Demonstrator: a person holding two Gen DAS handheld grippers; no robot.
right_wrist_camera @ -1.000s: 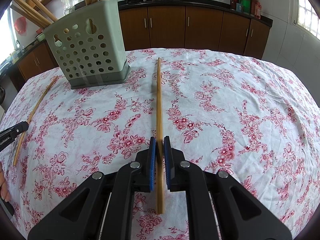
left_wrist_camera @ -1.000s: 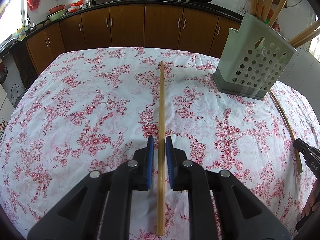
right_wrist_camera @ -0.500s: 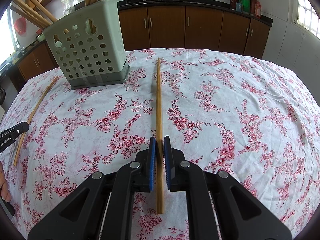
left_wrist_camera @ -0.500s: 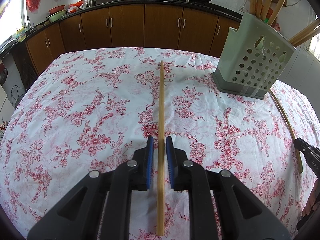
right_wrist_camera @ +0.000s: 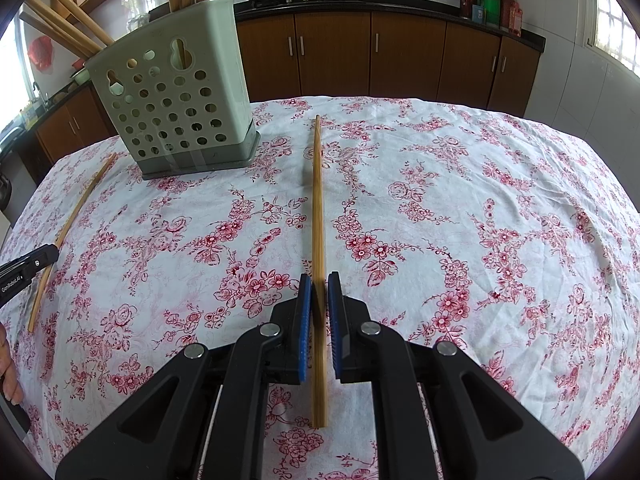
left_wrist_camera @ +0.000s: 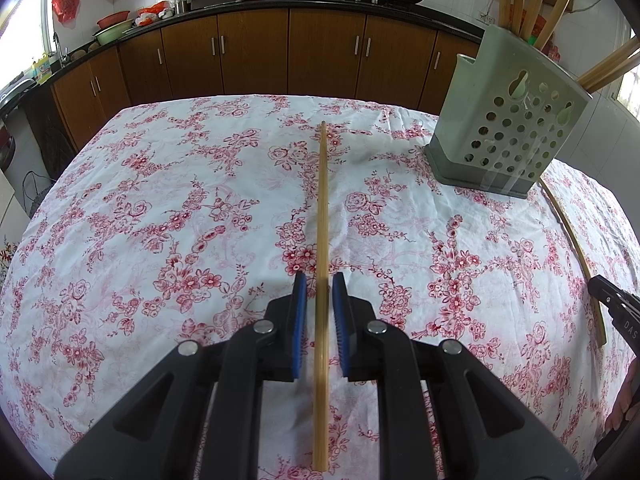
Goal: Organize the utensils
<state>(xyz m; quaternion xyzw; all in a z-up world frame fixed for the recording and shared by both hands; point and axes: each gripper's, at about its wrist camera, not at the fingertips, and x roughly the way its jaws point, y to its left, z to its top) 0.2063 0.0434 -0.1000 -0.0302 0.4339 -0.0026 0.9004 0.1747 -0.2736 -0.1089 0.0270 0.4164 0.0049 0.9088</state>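
My left gripper [left_wrist_camera: 319,280] straddles a long bamboo chopstick [left_wrist_camera: 322,216] that lies on the floral tablecloth; its blue pads [left_wrist_camera: 299,312] stand a little off the stick on both sides. My right gripper [right_wrist_camera: 319,280] straddles another bamboo chopstick [right_wrist_camera: 317,208], its pads [right_wrist_camera: 305,312] close to the stick with thin gaps. A pale green perforated utensil holder [left_wrist_camera: 504,128] with several chopsticks in it stands at the far right; in the right wrist view the holder [right_wrist_camera: 176,92] is at the far left.
The table wears a white cloth with red flowers [left_wrist_camera: 160,216]. Each view shows the other gripper's chopstick [left_wrist_camera: 576,248] [right_wrist_camera: 68,232] and the other gripper's tip [left_wrist_camera: 616,308] [right_wrist_camera: 28,268]. Brown kitchen cabinets [left_wrist_camera: 320,52] run behind the table.
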